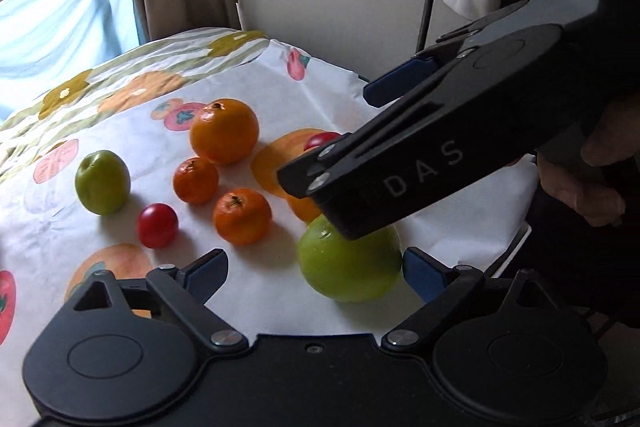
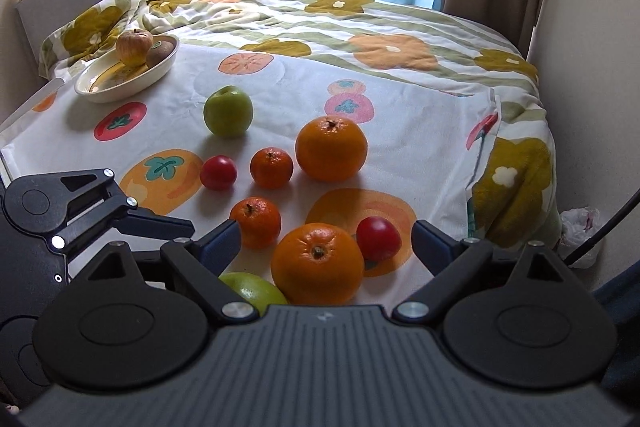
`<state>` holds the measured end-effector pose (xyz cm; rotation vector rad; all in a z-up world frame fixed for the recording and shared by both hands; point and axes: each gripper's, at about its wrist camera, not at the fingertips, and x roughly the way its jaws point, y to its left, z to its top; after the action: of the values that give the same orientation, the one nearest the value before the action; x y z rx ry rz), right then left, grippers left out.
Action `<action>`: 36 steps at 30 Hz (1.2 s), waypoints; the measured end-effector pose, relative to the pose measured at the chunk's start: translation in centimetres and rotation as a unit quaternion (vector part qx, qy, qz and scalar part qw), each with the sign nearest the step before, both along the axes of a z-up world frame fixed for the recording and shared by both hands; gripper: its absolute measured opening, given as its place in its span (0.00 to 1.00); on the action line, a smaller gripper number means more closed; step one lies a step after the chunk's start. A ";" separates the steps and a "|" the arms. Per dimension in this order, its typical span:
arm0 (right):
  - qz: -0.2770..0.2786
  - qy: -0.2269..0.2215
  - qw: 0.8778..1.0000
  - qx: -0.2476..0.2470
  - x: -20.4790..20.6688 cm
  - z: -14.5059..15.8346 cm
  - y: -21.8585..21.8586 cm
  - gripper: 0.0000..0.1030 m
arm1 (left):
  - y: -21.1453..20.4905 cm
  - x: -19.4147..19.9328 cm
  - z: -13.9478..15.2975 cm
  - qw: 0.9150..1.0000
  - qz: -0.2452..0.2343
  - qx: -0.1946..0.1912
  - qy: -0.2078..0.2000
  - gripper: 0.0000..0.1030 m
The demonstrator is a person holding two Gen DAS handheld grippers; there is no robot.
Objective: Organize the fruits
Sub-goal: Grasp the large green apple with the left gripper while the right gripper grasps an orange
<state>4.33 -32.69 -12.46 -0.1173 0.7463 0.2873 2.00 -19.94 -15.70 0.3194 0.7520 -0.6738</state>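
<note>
Fruit lies loose on a fruit-print cloth (image 2: 400, 155) on a bed. My left gripper (image 1: 316, 267) is open around a large green apple (image 1: 348, 267); the apple sits by the right pad and well clear of the left one. My right gripper (image 2: 326, 239) is open with a big orange (image 2: 318, 261) and a red tomato (image 2: 378, 239) between its fingers, untouched. One finger (image 1: 380, 183) of it crosses above the apple in the left wrist view. Farther off lie a second orange (image 2: 331, 149), two mandarins (image 2: 271, 167) (image 2: 256, 221), another tomato (image 2: 218, 172) and a smaller green apple (image 2: 228, 111).
A cream oval dish (image 2: 100, 87) at the far left of the cloth holds a reddish apple (image 2: 134, 47) and a kiwi (image 2: 162, 53). A flowered duvet (image 2: 400, 27) lies bunched behind. Walls, curtains and a window close in the bed's far and right sides.
</note>
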 end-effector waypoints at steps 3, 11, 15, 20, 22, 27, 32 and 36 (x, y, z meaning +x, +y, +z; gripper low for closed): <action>0.001 0.000 1.000 -0.002 0.1 0.0 -0.3 1.00 | -0.6 -0.1 -0.2 1.000 -0.008 -0.001 0.005 0.89; 0.004 -0.002 1.000 -0.009 -0.1 -0.1 -0.5 1.00 | -1.0 0.3 -1.1 0.999 -0.014 -0.002 0.031 0.60; 0.013 -0.001 1.000 -0.015 -0.2 -0.4 0.0 0.99 | -0.7 0.1 -1.3 0.999 -0.010 -0.010 0.036 0.60; 0.022 0.016 0.999 -0.017 0.0 -1.2 0.6 0.84 | -0.5 -0.2 -1.3 1.000 -0.009 0.003 0.028 0.59; 0.021 0.019 0.999 -0.017 0.1 -1.5 0.8 0.83 | -0.1 -0.2 -1.2 1.000 -0.004 0.006 0.027 0.59; 0.017 0.027 0.999 -0.014 0.5 -2.0 1.1 0.81 | 1.0 0.0 -1.2 1.000 0.011 0.011 0.026 0.59; 0.014 0.036 0.999 -0.016 0.7 -2.5 1.2 0.80 | 2.1 0.4 -1.0 0.999 0.030 0.015 0.023 0.59; 0.012 0.043 0.999 -0.018 1.0 -3.1 1.4 0.80 | 2.9 0.6 -1.0 0.999 0.040 0.017 0.021 0.59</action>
<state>5.30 -31.30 -15.53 -0.1491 0.8354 0.3030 2.63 -17.09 -16.67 0.3051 0.8119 -0.5936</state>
